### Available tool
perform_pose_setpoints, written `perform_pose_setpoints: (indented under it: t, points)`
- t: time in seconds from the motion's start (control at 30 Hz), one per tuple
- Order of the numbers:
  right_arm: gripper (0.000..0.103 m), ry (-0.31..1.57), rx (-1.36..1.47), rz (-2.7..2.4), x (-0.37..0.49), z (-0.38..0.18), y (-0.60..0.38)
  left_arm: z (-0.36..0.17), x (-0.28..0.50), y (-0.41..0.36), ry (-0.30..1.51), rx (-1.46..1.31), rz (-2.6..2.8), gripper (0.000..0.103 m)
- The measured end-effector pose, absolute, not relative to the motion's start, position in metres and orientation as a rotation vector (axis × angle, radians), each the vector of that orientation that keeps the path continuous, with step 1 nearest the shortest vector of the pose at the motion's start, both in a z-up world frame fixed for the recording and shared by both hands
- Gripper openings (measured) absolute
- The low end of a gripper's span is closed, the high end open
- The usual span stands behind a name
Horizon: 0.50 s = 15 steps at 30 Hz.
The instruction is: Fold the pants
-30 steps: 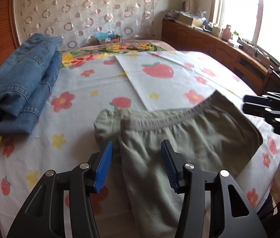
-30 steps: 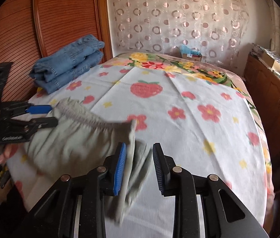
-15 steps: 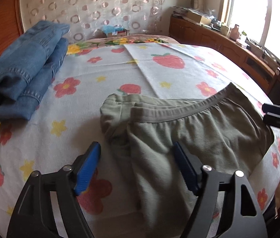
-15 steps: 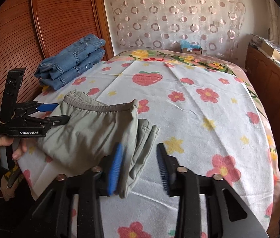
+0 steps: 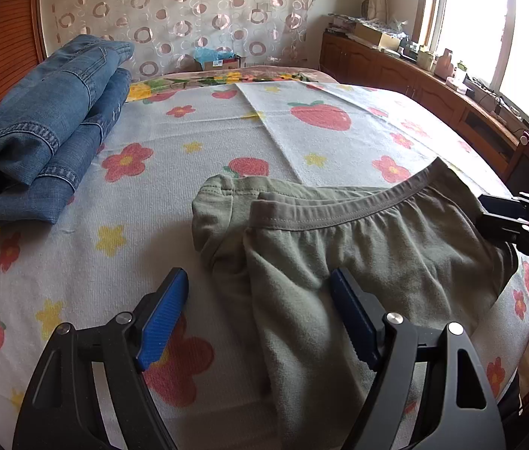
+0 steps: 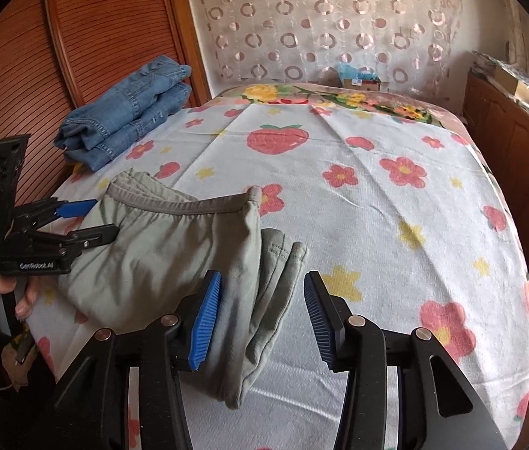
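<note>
Grey-green pants [image 5: 358, 247] lie folded on the bed's near part, waistband [image 5: 339, 213] facing the far side; they also show in the right wrist view [image 6: 159, 255]. My left gripper [image 5: 260, 296] is open and empty, jaws wide apart just above the pants' near edge. My right gripper [image 6: 262, 300] is open and empty, hovering over the folded legs' end [image 6: 272, 300]. The right gripper shows at the right edge of the left wrist view [image 5: 519, 221]; the left gripper shows at the left of the right wrist view [image 6: 88, 221].
A folded stack of blue jeans [image 5: 39, 135] sits on the bed's far left, also in the right wrist view [image 6: 129, 112]. The bedsheet [image 6: 358, 187] has a flower and strawberry print. A wooden cabinet [image 5: 433, 90] runs along the right, a wooden panel [image 6: 95, 37] stands on the left.
Both grippers have opened wide and let go of the pants, which now lie flat on the bed. Both grippers have drawn back a little.
</note>
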State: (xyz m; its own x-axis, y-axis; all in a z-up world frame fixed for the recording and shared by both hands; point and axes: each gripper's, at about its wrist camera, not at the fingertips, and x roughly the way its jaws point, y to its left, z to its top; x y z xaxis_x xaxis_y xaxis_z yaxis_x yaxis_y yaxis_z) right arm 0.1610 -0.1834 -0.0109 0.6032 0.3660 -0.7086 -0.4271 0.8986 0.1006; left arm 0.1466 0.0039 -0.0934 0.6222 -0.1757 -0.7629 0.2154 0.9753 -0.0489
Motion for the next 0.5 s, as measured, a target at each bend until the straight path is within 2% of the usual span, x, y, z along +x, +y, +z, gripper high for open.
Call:
perform_pose_setpoints:
  t: [0.5]
  points:
    - [0.047,0.834,-0.053,0.458,0.180,-0.015,-0.182,-0.094,0.147,0.004,0.871,0.049,-0.225,0.079]
